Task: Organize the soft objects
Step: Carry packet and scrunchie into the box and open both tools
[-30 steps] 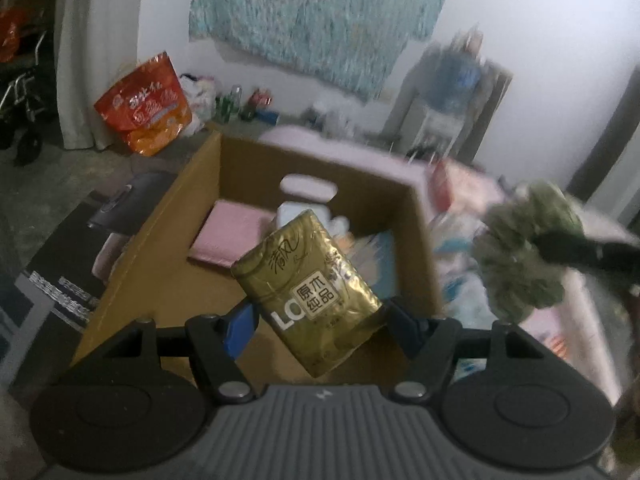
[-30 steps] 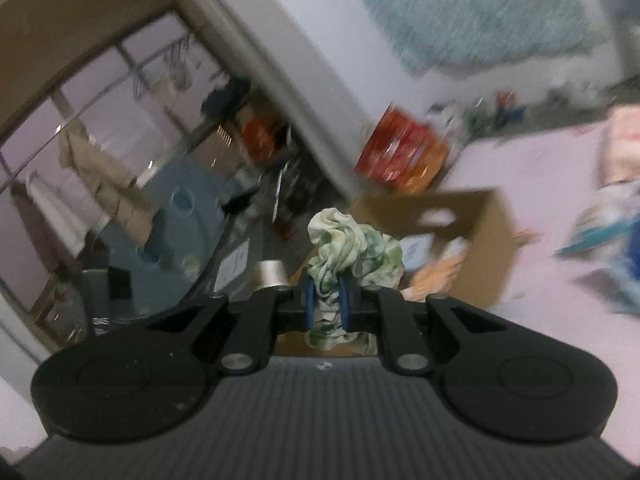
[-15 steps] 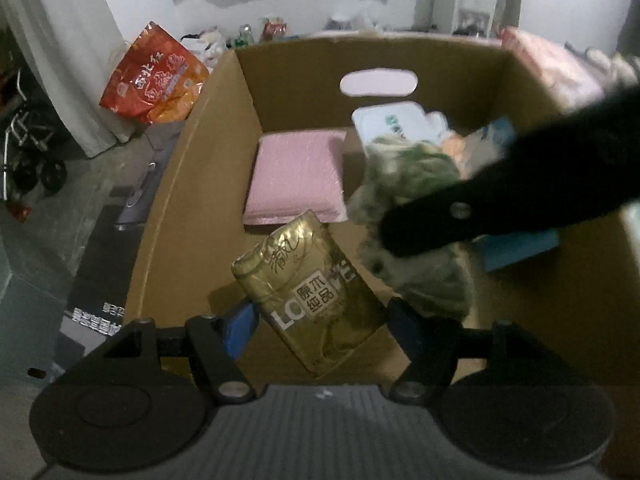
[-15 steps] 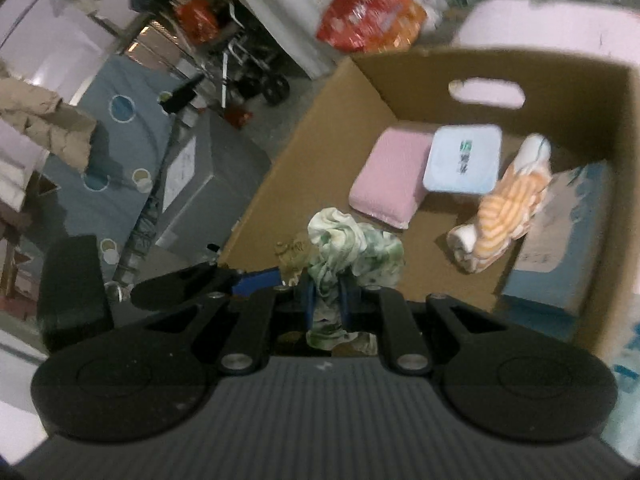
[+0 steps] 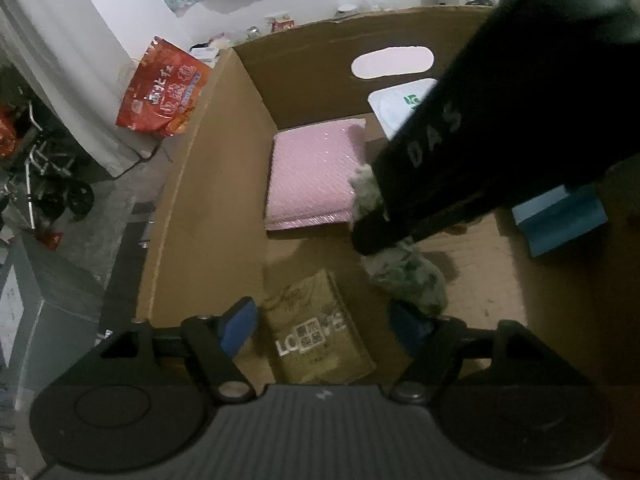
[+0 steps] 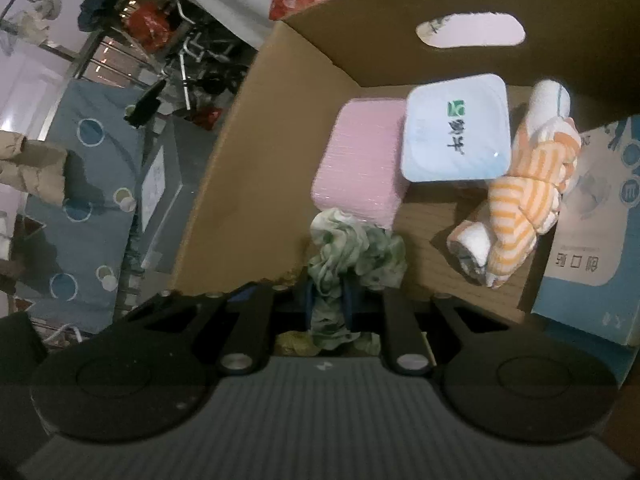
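My left gripper (image 5: 324, 324) points down into a cardboard box (image 5: 200, 200). Its jaws are opening, and a gold tissue pack (image 5: 316, 332) lies on the box floor between the blue pads, which stand clear of it. My right gripper (image 6: 328, 300) reaches into the same box (image 6: 240, 160), its jaws just starting to open but still pinching a green-and-white scrunchie (image 6: 352, 252). In the left wrist view that scrunchie (image 5: 404, 276) hangs low over the box floor, just right of the gold pack, under the black body of the right gripper (image 5: 372, 236).
In the box lie a pink pack (image 6: 360, 160), a white-and-blue tissue pack (image 6: 456, 128), an orange striped towel roll (image 6: 520, 208) and a blue carton (image 6: 592, 220). A red bag (image 5: 164, 92) leans on the wall behind. Grey boxes and a wheeled frame stand left of the box.
The gold pack has left the left gripper's pads and lies on the box floor. The right gripper came down into the box with the scrunchie, close beside the left one.
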`<state>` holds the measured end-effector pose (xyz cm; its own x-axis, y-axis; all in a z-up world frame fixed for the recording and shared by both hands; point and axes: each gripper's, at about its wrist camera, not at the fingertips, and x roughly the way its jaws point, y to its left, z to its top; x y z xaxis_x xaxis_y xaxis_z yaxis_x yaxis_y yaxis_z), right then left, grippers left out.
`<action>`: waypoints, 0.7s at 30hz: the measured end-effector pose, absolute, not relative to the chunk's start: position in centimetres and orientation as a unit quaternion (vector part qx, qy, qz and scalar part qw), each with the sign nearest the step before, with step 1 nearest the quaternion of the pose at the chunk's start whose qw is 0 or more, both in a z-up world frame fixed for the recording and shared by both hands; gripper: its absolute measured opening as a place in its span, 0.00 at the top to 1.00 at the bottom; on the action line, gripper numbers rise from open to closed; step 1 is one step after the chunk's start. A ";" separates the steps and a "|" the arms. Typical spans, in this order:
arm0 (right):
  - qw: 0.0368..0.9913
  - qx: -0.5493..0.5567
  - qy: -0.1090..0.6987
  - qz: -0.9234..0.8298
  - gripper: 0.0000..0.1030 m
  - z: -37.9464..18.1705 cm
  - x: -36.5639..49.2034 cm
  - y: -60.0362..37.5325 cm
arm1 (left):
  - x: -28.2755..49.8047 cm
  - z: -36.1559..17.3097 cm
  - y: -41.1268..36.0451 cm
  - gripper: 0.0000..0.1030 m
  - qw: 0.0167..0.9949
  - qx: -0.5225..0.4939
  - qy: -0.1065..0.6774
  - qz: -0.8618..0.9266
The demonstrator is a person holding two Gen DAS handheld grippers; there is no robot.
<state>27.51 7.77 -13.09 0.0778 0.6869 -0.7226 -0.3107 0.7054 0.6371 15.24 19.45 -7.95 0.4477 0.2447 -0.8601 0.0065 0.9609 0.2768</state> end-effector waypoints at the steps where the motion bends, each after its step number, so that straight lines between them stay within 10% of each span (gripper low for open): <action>1: 0.716 0.158 0.585 0.345 0.83 -13.4 27.7 7.9 | 15.2 -8.0 19.6 0.25 0.843 0.121 0.520 0.071; 9: 0.692 0.207 0.578 0.380 0.43 -12.8 28.2 7.6 | 14.6 -6.8 20.5 0.22 0.848 0.107 0.514 0.075; 21: 0.672 0.157 0.610 0.390 0.19 -12.2 27.5 8.5 | 13.6 -5.7 20.1 0.21 0.850 0.093 0.512 0.080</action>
<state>27.49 8.47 -12.20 -0.0476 0.7156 -0.6969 -0.3318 0.6468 0.6867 13.60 20.10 -5.68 0.4636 0.2303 -0.8556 -0.0406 0.9701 0.2392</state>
